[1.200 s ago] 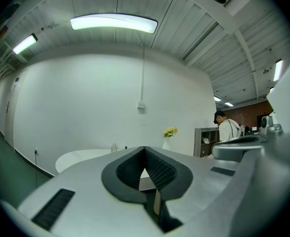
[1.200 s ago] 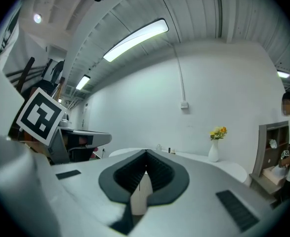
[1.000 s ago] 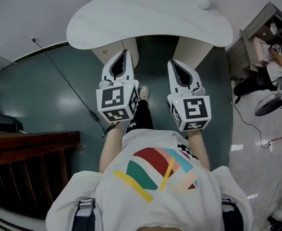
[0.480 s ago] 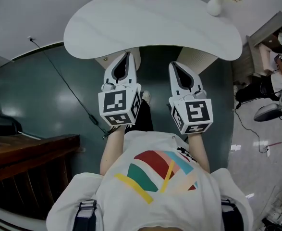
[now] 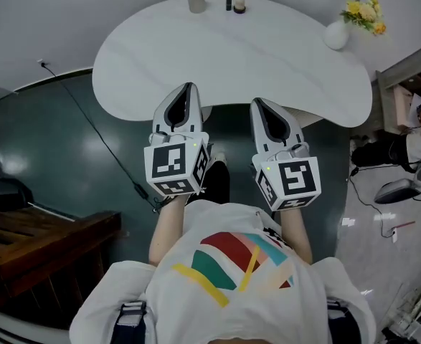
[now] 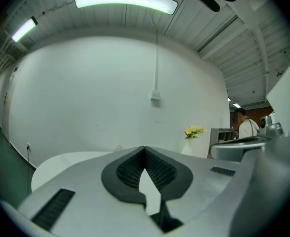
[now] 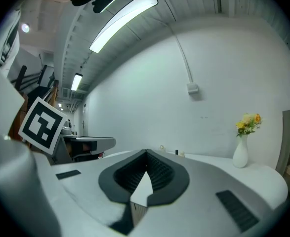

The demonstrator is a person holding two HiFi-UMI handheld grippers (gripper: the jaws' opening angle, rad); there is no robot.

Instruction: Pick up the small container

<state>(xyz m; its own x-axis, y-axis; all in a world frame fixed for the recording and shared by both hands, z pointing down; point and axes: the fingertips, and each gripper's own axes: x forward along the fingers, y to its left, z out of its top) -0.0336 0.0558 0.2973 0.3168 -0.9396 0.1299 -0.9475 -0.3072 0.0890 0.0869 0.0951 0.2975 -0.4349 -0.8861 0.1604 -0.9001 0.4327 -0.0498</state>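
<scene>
Three small items stand at the far edge of the white table point(image 5: 282, 56): a pale jar point(image 5: 196, 3), a thin dark bottle point(image 5: 229, 3) and a small light container point(image 5: 239, 6). In the right gripper view they are tiny shapes point(image 7: 176, 152) past the jaw tips. My left gripper point(image 5: 188, 87) and right gripper point(image 5: 257, 103) are held side by side, pointing at the table, with their tips at its near edge. Both are shut, the pads meeting at the tips, with nothing between them. The left gripper point(image 6: 145, 147) and right gripper point(image 7: 145, 152) show the same in their own views.
A white vase with yellow flowers point(image 5: 338, 33) stands at the table's right end, the vase point(image 7: 241, 152) also showing to the right of the jaws. A cable point(image 5: 88, 120) runs over the dark floor at left. A wooden bench point(image 5: 38, 242) stands at lower left. A shelf unit point(image 5: 411, 70) is at right.
The table has come nearer and lower in the head view. Both grippers have moved forward together, from short of the table to its near edge. Their jaws stayed shut.
</scene>
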